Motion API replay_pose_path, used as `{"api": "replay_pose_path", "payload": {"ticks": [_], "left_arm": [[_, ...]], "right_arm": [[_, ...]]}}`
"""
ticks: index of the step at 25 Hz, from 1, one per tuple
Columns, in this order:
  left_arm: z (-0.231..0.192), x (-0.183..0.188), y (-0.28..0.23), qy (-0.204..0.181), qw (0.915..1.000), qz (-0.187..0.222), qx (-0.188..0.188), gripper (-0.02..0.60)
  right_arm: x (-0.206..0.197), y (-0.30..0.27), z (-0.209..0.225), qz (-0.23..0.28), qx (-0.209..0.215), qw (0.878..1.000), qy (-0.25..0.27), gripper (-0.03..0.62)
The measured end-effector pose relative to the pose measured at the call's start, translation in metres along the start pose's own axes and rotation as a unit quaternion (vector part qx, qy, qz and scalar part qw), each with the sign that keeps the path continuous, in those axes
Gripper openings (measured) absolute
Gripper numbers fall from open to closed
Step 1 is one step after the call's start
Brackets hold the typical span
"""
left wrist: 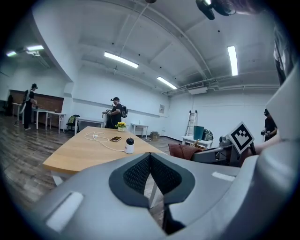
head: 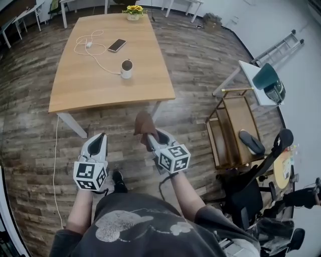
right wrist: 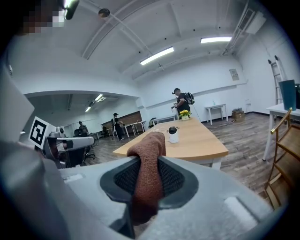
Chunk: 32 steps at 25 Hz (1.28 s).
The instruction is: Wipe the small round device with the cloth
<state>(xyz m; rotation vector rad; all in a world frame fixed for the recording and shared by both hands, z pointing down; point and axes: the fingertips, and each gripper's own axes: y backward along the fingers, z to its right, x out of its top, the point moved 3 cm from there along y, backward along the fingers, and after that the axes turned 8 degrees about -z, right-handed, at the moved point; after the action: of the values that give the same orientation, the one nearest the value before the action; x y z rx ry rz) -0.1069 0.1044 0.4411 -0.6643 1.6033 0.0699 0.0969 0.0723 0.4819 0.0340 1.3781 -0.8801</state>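
The small round device [head: 127, 69], white with a dark top, stands on the wooden table [head: 145, 85] near its front right part; it also shows in the left gripper view [left wrist: 129, 146] and the right gripper view [right wrist: 173, 134]. My right gripper [head: 150, 138] is shut on a brown cloth [head: 143, 125], which sticks up between its jaws [right wrist: 149, 173]. My left gripper [head: 100, 138] is shut with nothing in it [left wrist: 150, 159]. Both grippers hover over the floor, short of the table's near edge.
On the table lie a phone [head: 117, 45], a white cable with charger [head: 88, 45] and a flower pot [head: 133, 12]. A wooden rack [head: 233, 130] and chairs stand at the right. People stand far off [left wrist: 114, 112].
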Motion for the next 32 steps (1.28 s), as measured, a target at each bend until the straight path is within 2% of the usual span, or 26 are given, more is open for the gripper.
{"api": "replay_pose_path", "payload": {"ticks": [5, 11, 19, 25, 32], "left_arm": [[-0.041, 0.011, -0.027, 0.001, 0.9998, -0.012, -0.012, 0.020], [-0.075, 0.026, -0.054, -0.002, 0.9995, -0.017, -0.027, 0.020], [-0.086, 0.040, -0.089, -0.008, 0.9989, -0.019, -0.042, 0.020], [-0.099, 0.041, -0.117, -0.009, 0.9992, -0.032, -0.022, 0.020], [-0.109, 0.069, -0.169, -0.015, 0.9993, -0.033, 0.005, 0.020]], "right_arm": [[0.028, -0.047, -0.004, 0.003, -0.008, 1.000, -0.007, 0.077], [0.037, -0.079, -0.002, 0.000, -0.029, 0.999, -0.026, 0.077], [0.051, -0.104, 0.019, -0.007, -0.043, 0.998, -0.040, 0.077], [0.074, -0.151, 0.041, -0.016, -0.013, 0.999, -0.034, 0.077], [0.129, -0.217, 0.068, -0.019, 0.029, 0.999, -0.018, 0.077]]}}
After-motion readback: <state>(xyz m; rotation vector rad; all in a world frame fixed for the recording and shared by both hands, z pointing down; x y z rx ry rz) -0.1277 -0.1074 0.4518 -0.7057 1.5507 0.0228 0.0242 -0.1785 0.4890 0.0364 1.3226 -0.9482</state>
